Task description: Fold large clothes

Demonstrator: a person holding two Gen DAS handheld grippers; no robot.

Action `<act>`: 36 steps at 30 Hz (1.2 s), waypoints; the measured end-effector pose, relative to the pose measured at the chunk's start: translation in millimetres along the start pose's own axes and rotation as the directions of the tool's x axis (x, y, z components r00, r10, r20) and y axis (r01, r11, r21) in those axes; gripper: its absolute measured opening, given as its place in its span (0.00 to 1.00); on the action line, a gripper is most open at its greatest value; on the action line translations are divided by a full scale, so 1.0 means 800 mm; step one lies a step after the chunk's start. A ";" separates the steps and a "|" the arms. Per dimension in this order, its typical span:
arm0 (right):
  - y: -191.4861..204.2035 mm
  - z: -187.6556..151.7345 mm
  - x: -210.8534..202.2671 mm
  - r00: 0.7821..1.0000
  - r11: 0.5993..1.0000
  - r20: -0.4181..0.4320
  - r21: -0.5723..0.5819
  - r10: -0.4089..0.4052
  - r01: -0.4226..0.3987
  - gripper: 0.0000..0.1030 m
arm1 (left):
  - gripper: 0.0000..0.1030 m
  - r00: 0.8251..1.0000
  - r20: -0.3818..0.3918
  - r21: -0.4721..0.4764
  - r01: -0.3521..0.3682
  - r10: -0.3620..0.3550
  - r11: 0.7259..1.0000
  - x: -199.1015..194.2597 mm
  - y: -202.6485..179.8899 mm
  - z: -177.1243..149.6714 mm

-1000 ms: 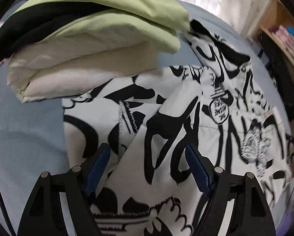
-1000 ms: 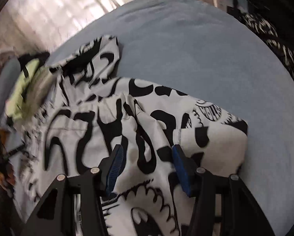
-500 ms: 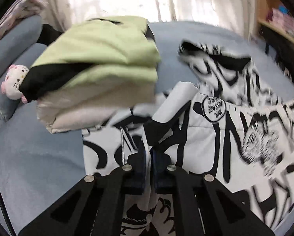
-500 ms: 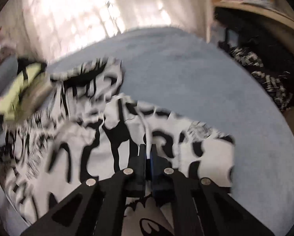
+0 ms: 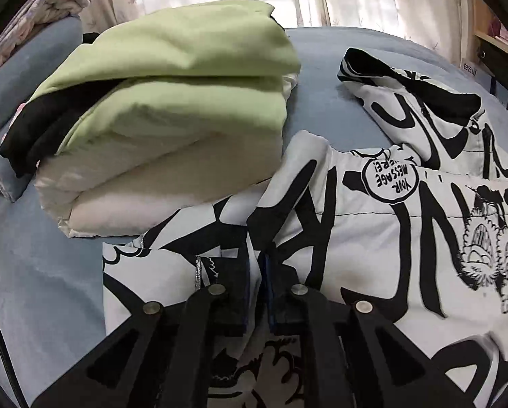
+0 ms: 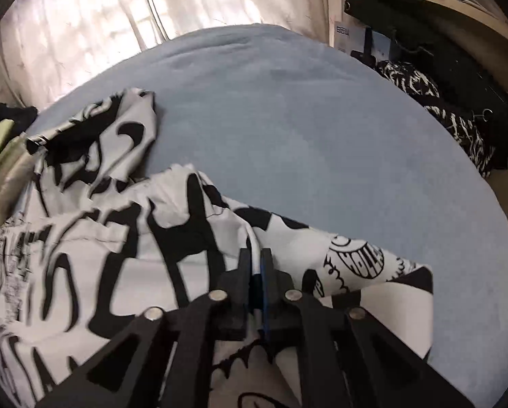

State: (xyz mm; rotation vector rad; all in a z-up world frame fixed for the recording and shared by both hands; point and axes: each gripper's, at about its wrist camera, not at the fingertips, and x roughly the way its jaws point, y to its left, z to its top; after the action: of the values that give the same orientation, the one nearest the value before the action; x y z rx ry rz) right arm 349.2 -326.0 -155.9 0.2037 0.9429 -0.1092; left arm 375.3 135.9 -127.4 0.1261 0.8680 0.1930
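The left gripper (image 5: pixel 258 268) and right gripper (image 6: pixel 256 273), both wide open 1 second ago, are now clamped on raised pleats of the black-and-white graffiti-print jacket (image 5: pixel 383 238), so a fold lift looks ready. It sprawls rumpled across the blue bed (image 6: pixel 288 119), touching the folded green-and-cream pile (image 5: pixel 172 108).

Large white garment with bold black graffiti print (image 5: pixel 383 238), spread rumpled across a blue bed, one fold raised into a ridge, a sleeve flung outward, one edge tucked under a folded pile
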 end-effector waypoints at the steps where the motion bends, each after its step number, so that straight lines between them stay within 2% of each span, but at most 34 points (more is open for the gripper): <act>1: -0.002 0.000 -0.004 1.000 1.000 0.005 0.007 0.000 0.000 0.12 | 0.10 1.000 -0.001 0.003 -0.006 0.006 1.000 -0.001 0.000 -0.001; 4: -0.009 0.004 -0.025 0.999 0.999 0.026 0.048 -0.018 0.017 0.27 | 0.21 1.000 -0.005 0.010 -0.017 0.017 1.000 -0.007 -0.001 0.002; 5: -0.010 0.005 -0.037 0.999 0.998 0.043 0.063 -0.007 0.004 0.28 | 0.24 1.000 -0.002 0.006 -0.005 0.005 1.000 -0.013 0.001 0.002; 7: -0.007 0.000 -0.067 0.995 0.996 0.091 0.081 0.033 -0.040 0.28 | 0.24 1.000 -0.004 -0.025 0.006 -0.006 1.000 -0.031 0.009 -0.001; 10: 0.021 -0.018 -0.106 0.983 0.993 0.144 0.019 0.112 -0.116 0.28 | 0.24 0.998 0.036 -0.081 0.055 -0.052 0.995 -0.066 0.013 -0.009; 13: 0.068 -0.049 -0.123 0.976 0.980 0.099 -0.068 0.193 -0.186 0.28 | 0.24 0.990 0.045 -0.106 0.140 -0.136 0.985 -0.107 -0.001 -0.030; 15: 0.105 -0.073 -0.127 0.959 0.957 0.062 -0.112 0.275 -0.267 0.28 | 0.24 0.978 0.039 -0.105 0.210 -0.207 0.972 -0.124 -0.024 -0.047; 18: 0.158 -0.100 -0.127 0.937 0.922 0.011 -0.183 0.349 -0.342 0.28 | 0.24 0.957 0.008 -0.076 0.290 -0.290 0.954 -0.133 -0.067 -0.072; 19: 0.175 -0.109 -0.127 0.933 0.912 0.002 -0.207 0.361 -0.353 0.28 | 0.24 0.954 -0.009 -0.056 0.300 -0.301 0.952 -0.129 -0.085 -0.079; 21: 0.200 -0.123 -0.120 0.932 0.901 -0.021 -0.249 0.362 -0.356 0.28 | 0.24 0.958 -0.044 -0.037 0.282 -0.284 0.959 -0.115 -0.113 -0.091; 23: 0.210 -0.132 -0.106 0.948 0.908 -0.023 -0.282 0.317 -0.310 0.28 | 0.24 0.971 -0.065 -0.011 0.231 -0.231 0.973 -0.099 -0.128 -0.101; 25: 0.199 -0.134 -0.096 0.968 0.920 0.005 -0.314 0.250 -0.236 0.26 | 0.24 0.984 -0.040 0.000 0.175 -0.175 0.985 -0.086 -0.127 -0.102; 28: 0.138 -0.119 -0.086 0.993 0.960 0.038 -0.261 0.116 -0.102 0.26 | 0.24 0.984 -0.061 -0.035 0.168 -0.170 0.985 -0.073 -0.098 -0.092; 30: 0.070 -0.108 -0.079 0.999 0.981 0.053 -0.191 -0.008 0.019 0.26 | 0.24 0.983 -0.071 -0.051 0.167 -0.171 0.985 -0.068 -0.073 -0.086; 32: 0.012 -0.100 -0.079 0.994 0.988 0.062 -0.117 -0.091 0.097 0.26 | 0.24 0.988 -0.067 -0.055 0.133 -0.136 0.990 -0.065 -0.045 -0.082; 33: -0.025 -0.096 -0.084 0.994 0.993 0.063 -0.067 -0.089 0.093 0.16 | 0.24 0.991 -0.069 -0.056 0.113 -0.117 0.992 -0.062 -0.035 -0.080; 34: -0.044 -0.094 -0.088 0.995 0.996 0.057 -0.034 -0.079 0.081 0.00 | 0.24 0.993 -0.069 -0.067 0.090 -0.095 0.994 -0.060 -0.019 -0.080; 36: -0.077 -0.092 -0.103 0.996 0.998 0.063 0.030 -0.056 0.054 0.00 | 0.24 0.992 -0.068 -0.092 0.096 -0.102 0.991 -0.055 0.003 -0.078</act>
State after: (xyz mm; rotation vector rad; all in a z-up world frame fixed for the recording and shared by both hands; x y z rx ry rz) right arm 231.5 -369.3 -138.5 0.1994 0.8836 -0.1792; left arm 299.7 130.8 -134.3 -0.0065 0.9342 0.1435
